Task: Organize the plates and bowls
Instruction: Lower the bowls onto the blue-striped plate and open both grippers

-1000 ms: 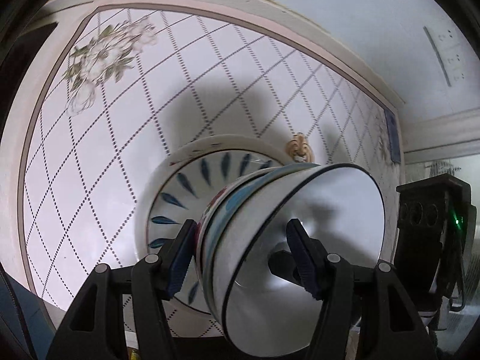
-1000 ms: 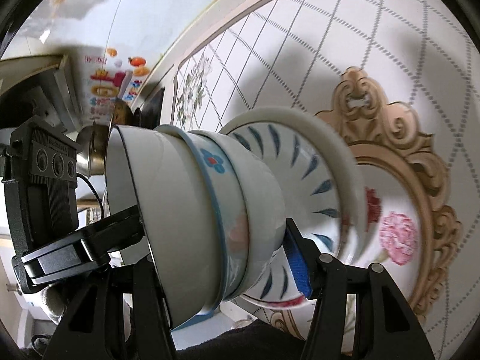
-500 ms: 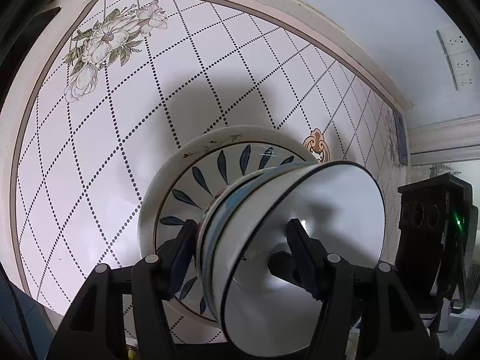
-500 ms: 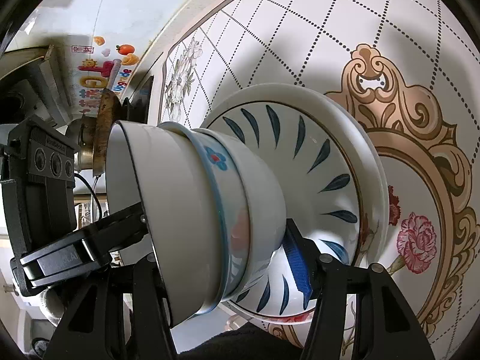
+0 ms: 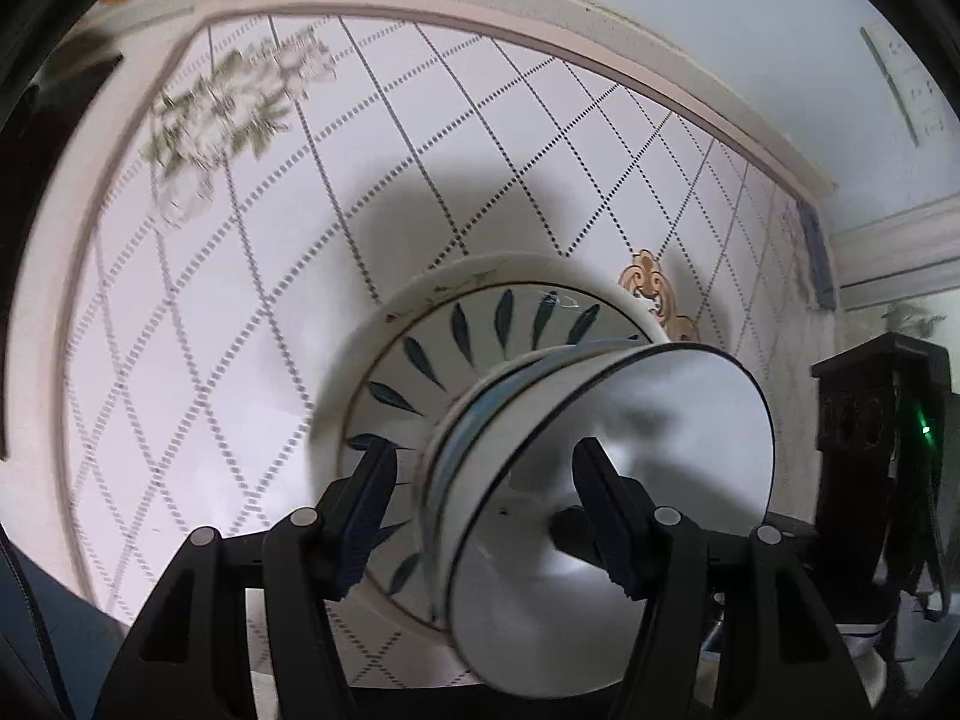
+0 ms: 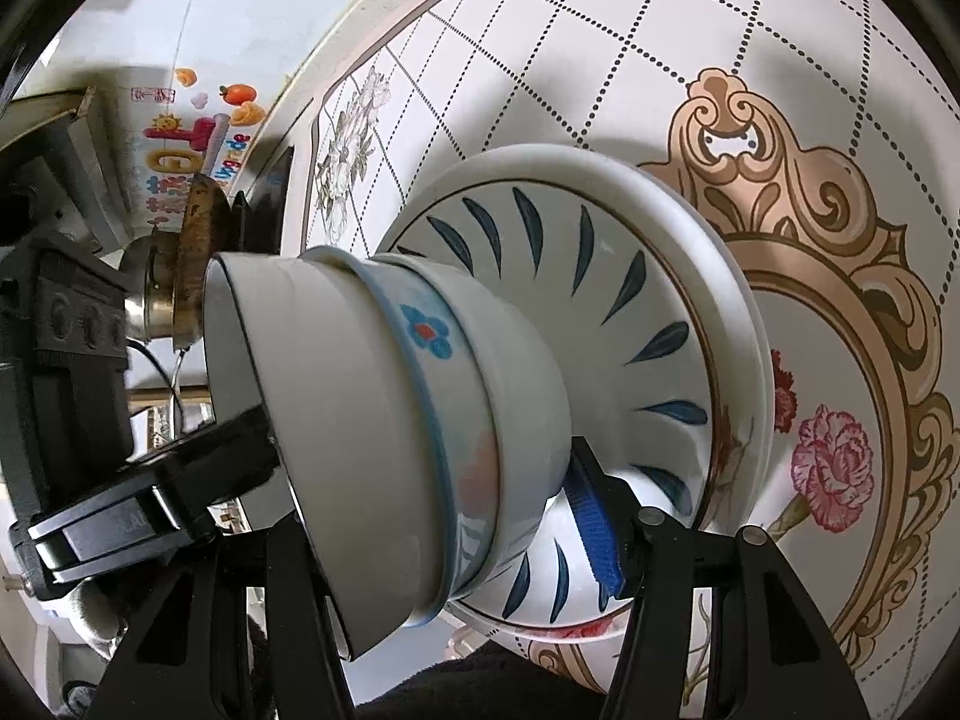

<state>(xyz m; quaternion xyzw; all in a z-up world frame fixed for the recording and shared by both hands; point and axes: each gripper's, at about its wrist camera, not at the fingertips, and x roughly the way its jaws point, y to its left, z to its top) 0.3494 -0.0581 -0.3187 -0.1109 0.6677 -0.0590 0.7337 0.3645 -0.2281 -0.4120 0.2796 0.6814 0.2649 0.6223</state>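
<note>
Left wrist view: the left gripper clamps the wall of the bowl stack, one finger inside the top bowl, the other outside by the rim. The stack is three nested bowls, lying tilted with the mouth turned to the right. Beyond the stack sits the plate, white with dark blue leaf marks, on the table of white dotted diamond pattern. To the stack's right stands the black body of the right gripper with a green light. The stack hides most of the plate's right half.

Right wrist view: the right gripper grips the same stack across its side, the blue-padded finger against the lowest bowl's base; its other finger is hidden behind the stack. The stack's foot is close to the plate; contact cannot be told. Left of the stack, the left gripper holds the top bowl's rim. Behind it stand a metal pot and a wall sticker. Right of the plate, a gold ornament with red flowers shows on the table.
</note>
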